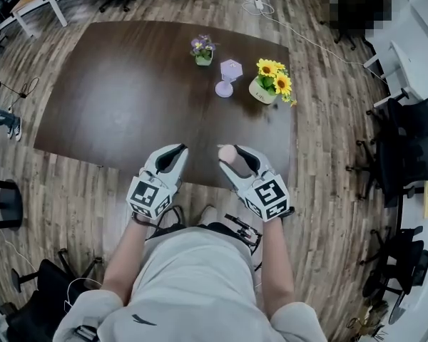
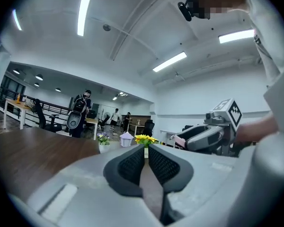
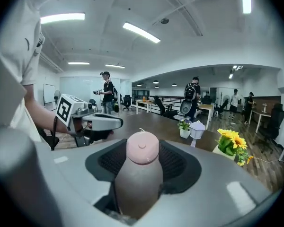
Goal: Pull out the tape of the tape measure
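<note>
Right now the right claw (image 1: 232, 156) grips the pink, round tape measure (image 3: 142, 148) between its 2 pads, above the 6 o'clock edge of the table (image 1: 128, 91). At its 9 o'clock the left claw (image 2: 146, 151) holds nothing; its jaws seem parted by only a thin slit. Sunflowers (image 1: 272, 82) stand at 1 o'clock.

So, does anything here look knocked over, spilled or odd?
Nothing stands out. The purple-flower pot, the sunflower pot and the small purple lantern stand upright on the dark table, nothing spilled. The right hand-held gripper holds the pink tape measure, tape not yet pulled out.
</note>
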`<control>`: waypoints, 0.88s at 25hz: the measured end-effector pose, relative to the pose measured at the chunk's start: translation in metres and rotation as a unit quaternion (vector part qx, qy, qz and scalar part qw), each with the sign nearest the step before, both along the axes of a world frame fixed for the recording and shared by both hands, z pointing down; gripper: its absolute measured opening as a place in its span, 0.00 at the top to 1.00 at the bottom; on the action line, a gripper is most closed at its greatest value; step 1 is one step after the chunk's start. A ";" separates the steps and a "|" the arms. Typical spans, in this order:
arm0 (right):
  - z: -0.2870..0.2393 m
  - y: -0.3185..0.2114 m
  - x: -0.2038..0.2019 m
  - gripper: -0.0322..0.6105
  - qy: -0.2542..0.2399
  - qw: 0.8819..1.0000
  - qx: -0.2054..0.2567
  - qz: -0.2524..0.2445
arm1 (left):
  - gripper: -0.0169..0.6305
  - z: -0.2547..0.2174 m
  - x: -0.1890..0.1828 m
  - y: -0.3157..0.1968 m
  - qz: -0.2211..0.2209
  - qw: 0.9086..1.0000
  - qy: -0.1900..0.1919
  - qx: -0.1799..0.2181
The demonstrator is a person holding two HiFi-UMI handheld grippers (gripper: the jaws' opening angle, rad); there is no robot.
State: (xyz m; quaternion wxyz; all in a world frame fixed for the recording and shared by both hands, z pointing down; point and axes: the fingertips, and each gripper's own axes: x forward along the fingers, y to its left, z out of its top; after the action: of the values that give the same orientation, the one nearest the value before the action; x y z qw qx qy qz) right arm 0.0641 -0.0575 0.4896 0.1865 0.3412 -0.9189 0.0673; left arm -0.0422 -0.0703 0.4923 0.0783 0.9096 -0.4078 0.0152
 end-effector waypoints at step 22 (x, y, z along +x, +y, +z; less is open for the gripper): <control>-0.010 0.024 -0.037 0.61 0.051 0.992 -0.014 -0.116 | 0.79 -0.011 0.043 0.025 0.105 0.991 -0.058 0.062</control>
State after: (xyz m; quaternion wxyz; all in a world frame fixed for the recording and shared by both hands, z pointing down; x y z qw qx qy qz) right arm 0.0267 -0.0334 0.4795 0.2444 0.2328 -0.9405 0.0401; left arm 0.0012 -0.0449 0.4809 -0.0042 0.9481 -0.3140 0.0508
